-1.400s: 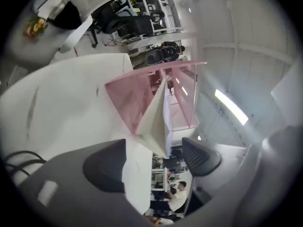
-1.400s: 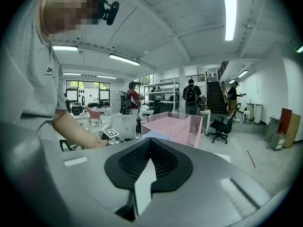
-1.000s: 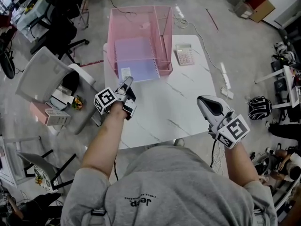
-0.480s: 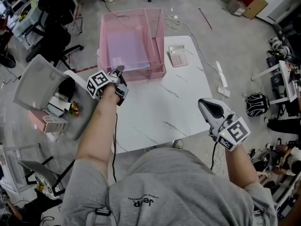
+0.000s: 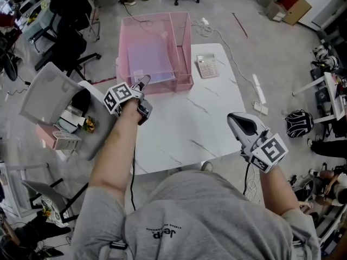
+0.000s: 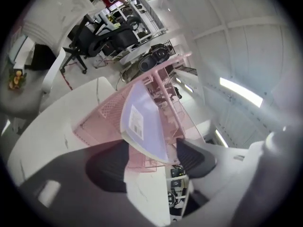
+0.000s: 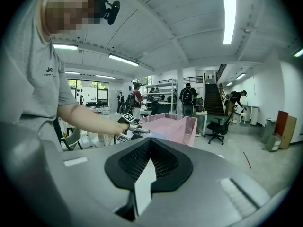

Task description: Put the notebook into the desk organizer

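Right tongs (image 5: 235,119) nearest, at four o'clock in the head view, jaws closed, pads meeting with nothing between, held just off the near right edge of a white table (image 5: 200,129). Left tongs (image 5: 143,83) farther out, at eleven o'clock, jaws just opened to a wide gap, pads on either side of the near edge of a notebook (image 5: 147,57) but not clamped on it. Pale purple notebook with a barcode label near its near left corner, lying in the wide left compartment of a pink mesh desk organizer (image 5: 185,42) at twelve o'clock on the table's far edge. Narrow right compartment of the organizer holding nothing visible. Calculator (image 5: 207,65) at one o'clock, just beside the organizer's right wall. Grey chair (image 5: 47,97) at nine o'clock, off the table's left side.
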The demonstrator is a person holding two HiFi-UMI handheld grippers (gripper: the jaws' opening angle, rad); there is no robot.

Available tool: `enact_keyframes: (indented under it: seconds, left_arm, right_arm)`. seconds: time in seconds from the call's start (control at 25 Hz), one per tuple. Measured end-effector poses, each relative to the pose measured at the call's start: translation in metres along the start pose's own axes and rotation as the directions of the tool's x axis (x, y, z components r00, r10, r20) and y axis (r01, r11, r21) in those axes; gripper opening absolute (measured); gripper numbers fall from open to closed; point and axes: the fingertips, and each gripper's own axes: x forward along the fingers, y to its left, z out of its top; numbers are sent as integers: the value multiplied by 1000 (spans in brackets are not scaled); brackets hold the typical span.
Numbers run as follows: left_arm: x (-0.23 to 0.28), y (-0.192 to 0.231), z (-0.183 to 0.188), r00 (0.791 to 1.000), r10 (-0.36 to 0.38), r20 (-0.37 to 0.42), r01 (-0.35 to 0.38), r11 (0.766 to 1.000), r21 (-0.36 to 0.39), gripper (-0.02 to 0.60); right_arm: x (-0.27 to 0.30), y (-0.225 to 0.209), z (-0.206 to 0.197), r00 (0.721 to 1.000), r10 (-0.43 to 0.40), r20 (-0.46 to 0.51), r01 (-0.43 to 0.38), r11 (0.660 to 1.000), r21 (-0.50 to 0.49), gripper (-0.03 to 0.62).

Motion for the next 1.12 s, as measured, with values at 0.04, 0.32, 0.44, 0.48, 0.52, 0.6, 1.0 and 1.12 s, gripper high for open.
enact_keyframes:
  seconds: [0.04, 0.32, 0.44, 0.48, 0.52, 0.6, 1.0, 1.12]
  left_arm:
    - [-2, 0, -2, 1000, 18, -7, -18, 999, 26, 388]
    - [-36, -14, -19, 998, 59, 9, -59, 975, 216, 425]
    - [-63, -36, -34, 1000, -1, 20, -6, 940, 341, 423]
    - [-73, -45, -40, 999, -23, 29, 9, 918, 395, 414]
    - [-83, -57, -45, 998, -44, 41, 21, 891, 454, 398]
    - [-102, -82, -60, 994, -89, 65, 37, 826, 563, 341]
    - [-162, -184, -165, 947, -206, 248, -90, 569, 818, 106]
    - [-168, -194, -188, 936, -198, 290, -130, 573, 810, 58]
  right_arm:
    - [0, 1, 0, 1000, 5, 2, -5, 1000, -1, 2]
    - [3, 4, 5, 999, 33, 22, -33, 999, -10, 2]
    - [-2, -4, 7, 998, 33, 45, -32, 999, -9, 2]
    - [-5, -9, 8, 998, 33, 55, -32, 999, -7, 2]
    - [-8, -14, 8, 997, 34, 65, -34, 999, -5, 2]
    - [-16, -24, 9, 995, 42, 86, -42, 999, 1, 2]
    - [-50, -71, -5, 975, 172, 143, -172, 985, -10, 2]
    - [-59, -75, -19, 967, 210, 146, -212, 977, -3, 2]
